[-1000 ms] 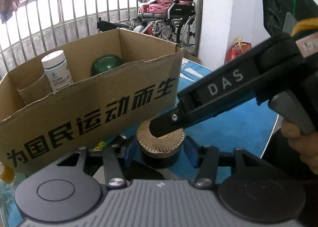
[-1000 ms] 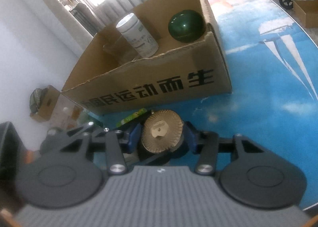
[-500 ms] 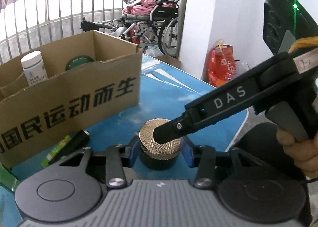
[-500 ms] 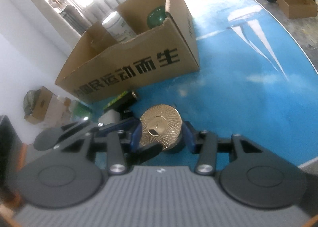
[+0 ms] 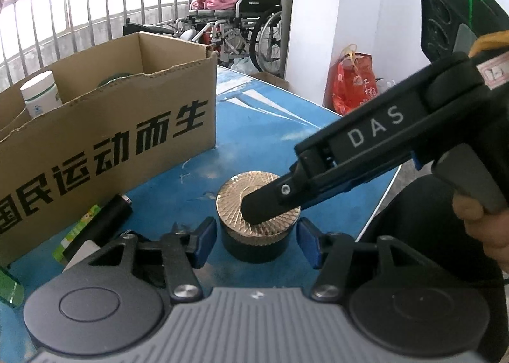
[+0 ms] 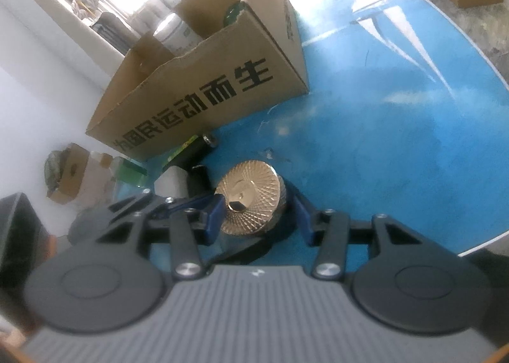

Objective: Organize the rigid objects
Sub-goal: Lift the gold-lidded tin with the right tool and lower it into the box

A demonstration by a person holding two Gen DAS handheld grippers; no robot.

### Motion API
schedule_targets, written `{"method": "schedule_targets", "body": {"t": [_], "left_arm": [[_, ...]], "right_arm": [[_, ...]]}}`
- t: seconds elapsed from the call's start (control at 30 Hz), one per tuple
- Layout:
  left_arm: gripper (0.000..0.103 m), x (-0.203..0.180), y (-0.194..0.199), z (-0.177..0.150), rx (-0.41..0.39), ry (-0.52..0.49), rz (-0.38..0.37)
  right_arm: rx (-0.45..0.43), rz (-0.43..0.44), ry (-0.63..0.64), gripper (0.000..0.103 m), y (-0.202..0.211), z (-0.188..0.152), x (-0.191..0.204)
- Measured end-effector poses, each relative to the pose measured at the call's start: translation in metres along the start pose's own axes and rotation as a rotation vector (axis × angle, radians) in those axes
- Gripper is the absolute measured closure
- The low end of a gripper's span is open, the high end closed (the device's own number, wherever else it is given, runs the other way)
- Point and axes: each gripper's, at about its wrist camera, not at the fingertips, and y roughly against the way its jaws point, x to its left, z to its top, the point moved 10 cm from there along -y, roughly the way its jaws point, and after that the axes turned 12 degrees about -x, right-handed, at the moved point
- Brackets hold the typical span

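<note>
Bracketing the black jar (image 5: 258,243) with gaps on both sides, your left gripper (image 5: 257,243) has its blue pads (image 5: 203,242) spread and clear of the jar wall. Your right gripper (image 6: 257,216) comes in from the right and reaches across the jar's gold patterned lid (image 5: 254,200); its jaws are parted too, one pad at the lid's edge and the other off it, so it grips nothing. The jar stands upright on the blue table (image 5: 270,127), near its front edge. Just left of it lies a black lighter (image 5: 105,219) with a green label, beside the cardboard box (image 5: 105,127) printed with black characters. Inside the box stand a white bottle (image 5: 39,92) and a dark green round object (image 6: 233,13).
</note>
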Motion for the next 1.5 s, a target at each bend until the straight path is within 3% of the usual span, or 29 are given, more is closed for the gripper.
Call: {"method": "schedule_targets", "body": {"t": [0.5, 0.73, 1.0, 1.17, 1.3, 1.5], "left_arm": [[0.049, 0.000, 0.010, 0.006, -0.032, 0.006, 0.022], [0.049, 0.002, 0.035, 0.023, -0.103, -0.003, 0.056], [0.049, 0.020, 0.078, 0.068, -0.216, -0.036, 0.149], [0.049, 0.046, 0.101, 0.107, -0.270, -0.079, 0.228], [0.049, 0.080, 0.108, 0.135, -0.269, -0.085, 0.282], [0.049, 0.154, 0.084, 0.150, -0.140, 0.017, 0.275]], "right_arm": [[-0.020, 0.001, 0.020, 0.055, 0.001, 0.002, 0.005], [-0.062, 0.020, 0.057, 0.055, 0.018, 0.010, 0.025], [-0.142, 0.088, 0.165, 0.055, 0.041, 0.040, 0.076], [-0.180, 0.140, 0.257, 0.055, 0.045, 0.070, 0.117], [-0.184, 0.185, 0.325, 0.055, 0.034, 0.100, 0.156], [-0.079, 0.232, 0.321, 0.054, -0.028, 0.140, 0.198]]}}
